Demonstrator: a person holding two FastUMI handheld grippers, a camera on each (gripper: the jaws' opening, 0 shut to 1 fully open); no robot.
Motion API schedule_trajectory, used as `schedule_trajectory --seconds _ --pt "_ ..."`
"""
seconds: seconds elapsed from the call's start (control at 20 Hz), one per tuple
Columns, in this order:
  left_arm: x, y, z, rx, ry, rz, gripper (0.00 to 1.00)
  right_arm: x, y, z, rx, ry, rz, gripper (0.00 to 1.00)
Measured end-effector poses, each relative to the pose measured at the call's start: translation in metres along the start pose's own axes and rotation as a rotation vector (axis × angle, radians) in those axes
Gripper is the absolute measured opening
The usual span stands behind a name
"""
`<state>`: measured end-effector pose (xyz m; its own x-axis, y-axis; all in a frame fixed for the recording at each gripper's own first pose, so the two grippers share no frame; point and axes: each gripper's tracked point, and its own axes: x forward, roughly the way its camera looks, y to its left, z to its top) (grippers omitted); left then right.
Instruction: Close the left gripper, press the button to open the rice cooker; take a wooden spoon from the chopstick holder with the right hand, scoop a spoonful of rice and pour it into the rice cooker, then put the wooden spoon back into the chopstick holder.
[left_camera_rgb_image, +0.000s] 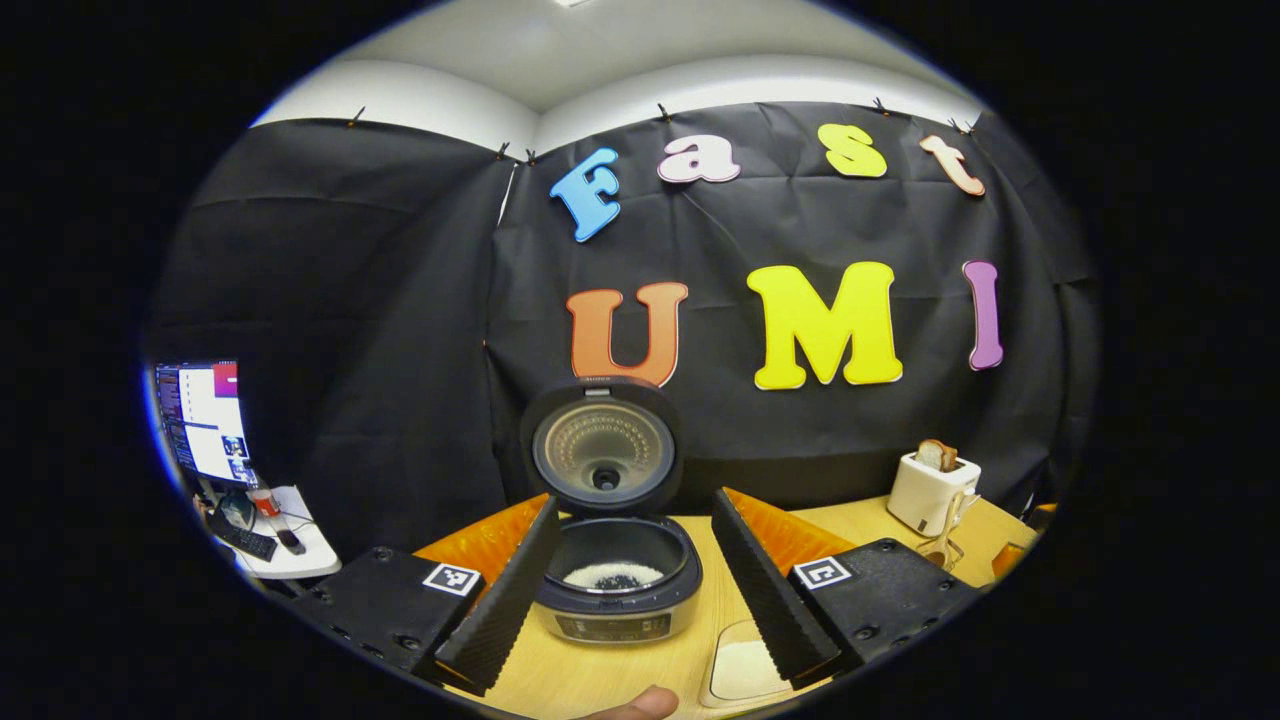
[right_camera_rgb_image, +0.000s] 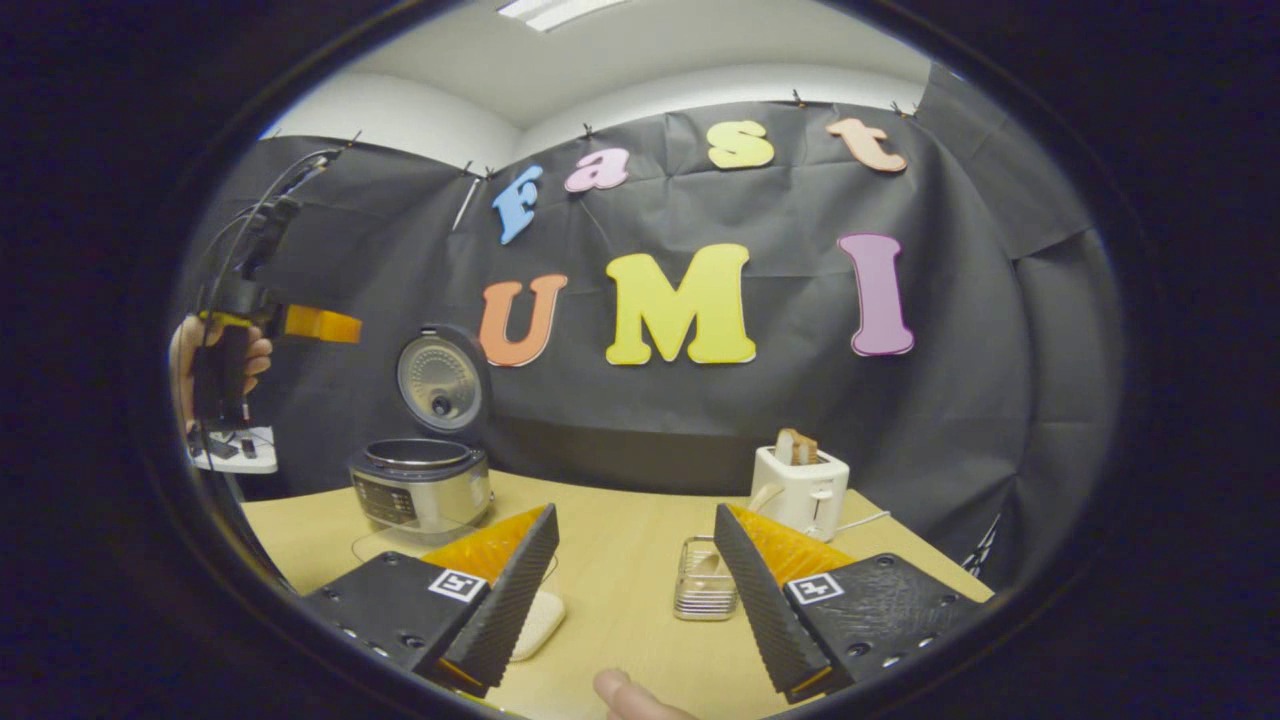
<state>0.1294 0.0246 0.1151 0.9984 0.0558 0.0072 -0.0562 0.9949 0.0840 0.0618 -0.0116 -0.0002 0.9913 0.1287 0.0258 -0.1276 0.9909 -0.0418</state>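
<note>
Rice cooker open on my wooden table.
Round lid upright, dimpled metal liner; white rice in the dark pot. My left tongs and right tongs gape wide, empty.

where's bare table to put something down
Bare table lies between the rice cooker and the toaster, back to the wall. It is more crowded near the front, with a white dish and the chopstick holder by the right gripper's fingers.

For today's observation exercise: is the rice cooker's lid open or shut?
Open. The lid stands upright behind the rice cooker, exposing rice in the pot.
</note>
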Motion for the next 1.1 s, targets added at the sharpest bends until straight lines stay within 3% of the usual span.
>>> schedule_trajectory --seconds 0.15,0.3,0.45,0.5,0.55,0.75,0.9,1.1 --pt "0.030 0.012 0.032 -0.012 -0.029 0.031 0.94 -0.003 -0.002 -0.004 -0.038 -0.025 -0.014 0.93" --pt "0.065 0.027 0.057 -0.025 -0.054 0.059 0.97 -0.005 -0.005 -0.008 -0.047 -0.030 -0.015 0.93" --pt "0.102 0.036 0.074 -0.031 -0.072 0.079 0.97 -0.010 -0.012 -0.009 -0.022 -0.038 -0.023 0.96" --pt "0.116 0.041 0.080 -0.028 -0.095 0.090 0.97 -0.012 -0.013 -0.009 -0.010 -0.041 -0.018 0.93" --pt "0.131 0.046 0.083 -0.029 -0.116 0.104 0.94 -0.014 -0.015 -0.009 -0.004 -0.045 -0.013 0.96" --pt "0.194 0.049 0.081 -0.051 -0.149 0.118 0.97 -0.020 -0.020 -0.011 -0.022 -0.077 -0.009 0.93" --pt "0.235 0.064 0.080 -0.011 -0.216 0.162 0.98 -0.023 -0.026 -0.017 -0.066 -0.080 -0.032 0.93" --pt "0.273 0.065 0.087 -0.014 -0.284 0.145 0.97 -0.019 -0.029 -0.035 -0.100 -0.041 -0.053 0.93"
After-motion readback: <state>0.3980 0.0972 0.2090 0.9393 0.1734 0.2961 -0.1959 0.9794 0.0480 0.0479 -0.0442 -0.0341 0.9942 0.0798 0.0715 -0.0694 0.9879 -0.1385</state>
